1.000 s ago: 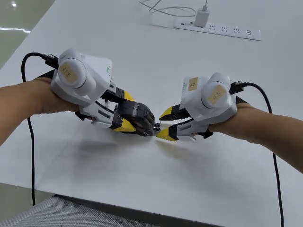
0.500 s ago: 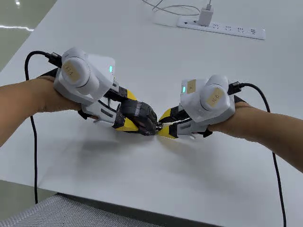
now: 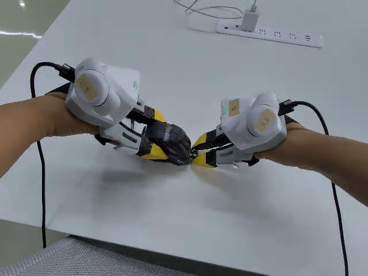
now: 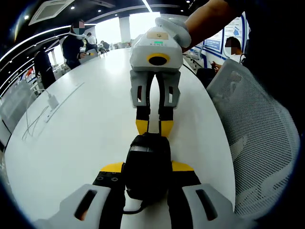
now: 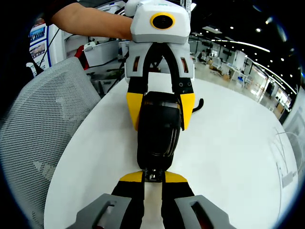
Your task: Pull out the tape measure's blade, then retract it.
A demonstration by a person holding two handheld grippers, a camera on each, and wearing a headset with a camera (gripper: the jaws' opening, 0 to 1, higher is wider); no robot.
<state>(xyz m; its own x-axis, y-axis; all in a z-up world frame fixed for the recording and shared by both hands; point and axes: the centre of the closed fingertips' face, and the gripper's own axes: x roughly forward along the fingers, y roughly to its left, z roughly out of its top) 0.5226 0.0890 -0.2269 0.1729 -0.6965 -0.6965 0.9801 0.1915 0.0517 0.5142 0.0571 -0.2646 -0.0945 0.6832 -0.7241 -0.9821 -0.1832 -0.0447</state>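
A long white worktop (image 3: 190, 224) carries everything. It stands in an open-plan office with strip lights overhead and people at its far end (seen in the left gripper view). A white power strip (image 3: 270, 34) with a white charger (image 3: 249, 20) plugged in lies toward the far edge, its cable looping away. A grey mesh chair (image 3: 46, 259) sits against the near edge.

The black, rounded tape measure case (image 3: 169, 142) is toward the near edge, roughly midway along it. It is clamped across its sides by the yellow-tipped fingers of the left gripper (image 3: 155, 137), which are spread to the case's width. The right gripper (image 3: 198, 150) faces it nose to nose. Its fingers are drawn narrow, pinching the small metal end hook (image 5: 152, 175) right at the mouth of the case.

No length of blade is visible between hook and case. The hook itself is tiny and hard to make out. Whether the case rests on the worktop or is held just above it, I cannot tell.
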